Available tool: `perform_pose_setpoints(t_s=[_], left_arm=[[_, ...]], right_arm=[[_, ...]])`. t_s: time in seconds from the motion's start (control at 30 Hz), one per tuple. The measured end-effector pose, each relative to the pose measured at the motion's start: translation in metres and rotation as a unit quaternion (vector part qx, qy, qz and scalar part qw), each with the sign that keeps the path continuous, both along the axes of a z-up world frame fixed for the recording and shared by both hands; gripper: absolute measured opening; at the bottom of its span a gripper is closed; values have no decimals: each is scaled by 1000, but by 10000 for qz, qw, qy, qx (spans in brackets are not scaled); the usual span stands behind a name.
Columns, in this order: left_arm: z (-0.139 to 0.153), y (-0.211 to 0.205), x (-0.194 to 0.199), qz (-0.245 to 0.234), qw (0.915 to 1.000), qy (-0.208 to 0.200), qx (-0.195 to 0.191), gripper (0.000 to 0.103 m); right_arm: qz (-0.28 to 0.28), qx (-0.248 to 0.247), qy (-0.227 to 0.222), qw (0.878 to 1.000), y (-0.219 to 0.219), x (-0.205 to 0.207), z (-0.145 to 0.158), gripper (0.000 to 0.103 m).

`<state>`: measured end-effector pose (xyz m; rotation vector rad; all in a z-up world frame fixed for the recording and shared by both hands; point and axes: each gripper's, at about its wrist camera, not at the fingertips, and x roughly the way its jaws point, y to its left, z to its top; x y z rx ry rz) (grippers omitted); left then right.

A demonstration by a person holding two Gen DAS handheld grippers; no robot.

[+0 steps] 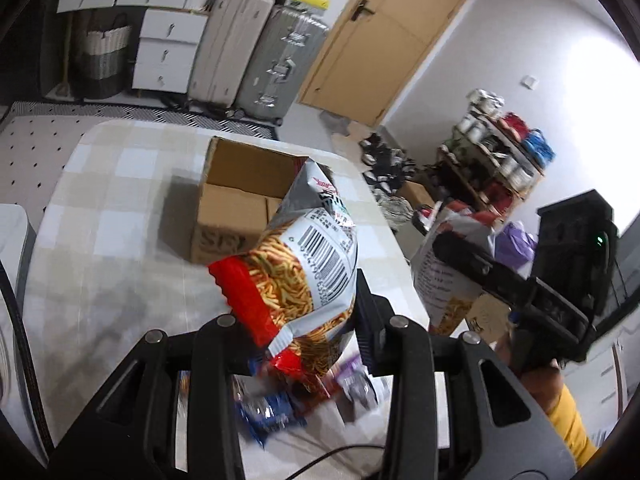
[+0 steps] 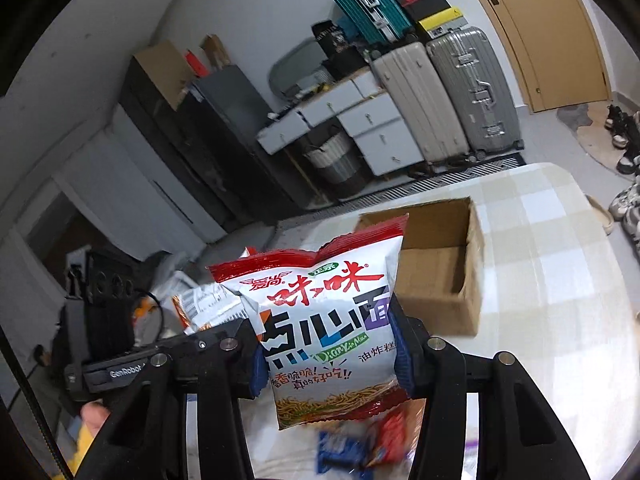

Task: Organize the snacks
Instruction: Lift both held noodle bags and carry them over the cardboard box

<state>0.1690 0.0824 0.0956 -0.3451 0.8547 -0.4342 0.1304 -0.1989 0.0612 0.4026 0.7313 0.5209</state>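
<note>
My left gripper (image 1: 308, 344) is shut on a red and white noodle snack bag (image 1: 304, 280), barcode side up, lifted above the checked table (image 1: 100, 240). An open cardboard box (image 1: 240, 200) stands just beyond it, and nothing shows inside it. My right gripper (image 2: 328, 364) is shut on a matching snack bag (image 2: 332, 312), printed front towards the camera, also held in the air. In the right wrist view the box (image 2: 436, 272) lies ahead and to the right. Each view shows the other gripper with its bag off to the side. Several loose snack packets (image 2: 344, 452) lie blurred on the table below.
Suitcases (image 1: 256, 52) and white drawers (image 1: 168, 52) line the far wall beside a wooden door (image 1: 384, 40). A cluttered shelf rack (image 1: 500, 152) and shoes (image 2: 624, 148) sit on the floor past the table's rounded edge. A yellow sleeve (image 1: 572, 424) shows at lower right.
</note>
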Motion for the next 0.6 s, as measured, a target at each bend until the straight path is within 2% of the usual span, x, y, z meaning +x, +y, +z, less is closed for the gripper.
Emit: perform_pose_setpoints(t_s=[0.13,0.33,0.5,0.6], left_arm=[[-1,-12,51,69,9996,172,222,32],[-17,-28,124,2,9982,490,355,32],[-42,-40,176,4,9953,607,754,32],[-62,-39,201,108,9943,844,650,32]], right_arm=[[-56,-162,118,9998,7,40,-7,49],[-48,-126,208,9997,12,94,-22,49],[-131,-127,428,9989,13,134,-46,49],[-161,-212,591,9979,17,153,-60,49]])
